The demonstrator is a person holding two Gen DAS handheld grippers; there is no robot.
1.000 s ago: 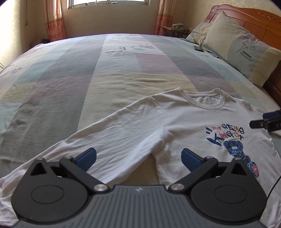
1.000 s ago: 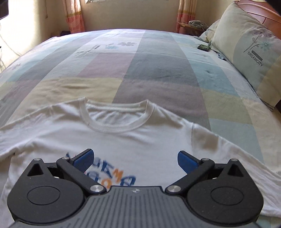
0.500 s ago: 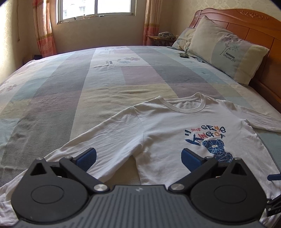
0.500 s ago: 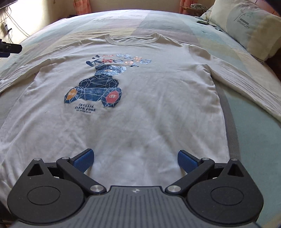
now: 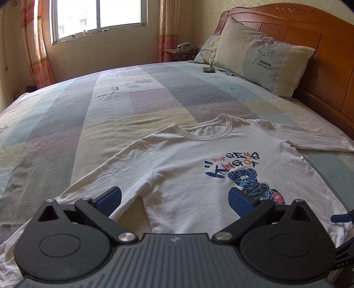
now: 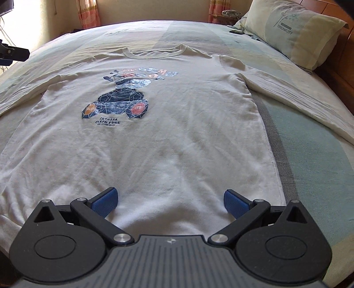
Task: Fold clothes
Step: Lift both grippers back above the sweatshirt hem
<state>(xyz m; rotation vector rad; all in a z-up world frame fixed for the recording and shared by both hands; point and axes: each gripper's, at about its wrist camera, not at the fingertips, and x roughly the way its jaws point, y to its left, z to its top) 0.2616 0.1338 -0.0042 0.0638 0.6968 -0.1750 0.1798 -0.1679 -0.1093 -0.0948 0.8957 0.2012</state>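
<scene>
The left tool [image 5: 174,199] has its two blue pads spread wide with nothing between them; it sits low over the near left part of a white long-sleeved shirt [image 5: 194,168], about where the left sleeve [image 5: 88,188] meets the body. The right tool [image 6: 169,202] is likewise wide open and empty, poised over the bottom hem of the shirt, its blue pads [image 6: 105,203] close above the cloth; whether they touch it cannot be told.

The shirt lies face up and spread flat on the bed [image 5: 110,115], its ribbed collar [image 6: 154,52] pointing toward the far side and its hem nearest the right tool. On the chest is a print of a dark blue bear [image 6: 119,99] made of angular facets, with orange and red patches, coloured lettering above it and small dark lettering below. The right sleeve [image 6: 298,93] stretches out to the side toward the headboard [image 5: 309,44]; the left sleeve runs down toward the near left corner of the left wrist view.

The bed is covered in a sheet of pale pastel blocks. A pillow [image 5: 261,59] printed with a flower leans against the wooden headboard, with a small dark object [image 5: 209,70] lying on the sheet near it. A window [image 5: 97,17] with patterned curtains [image 5: 35,44] is at the far wall.
</scene>
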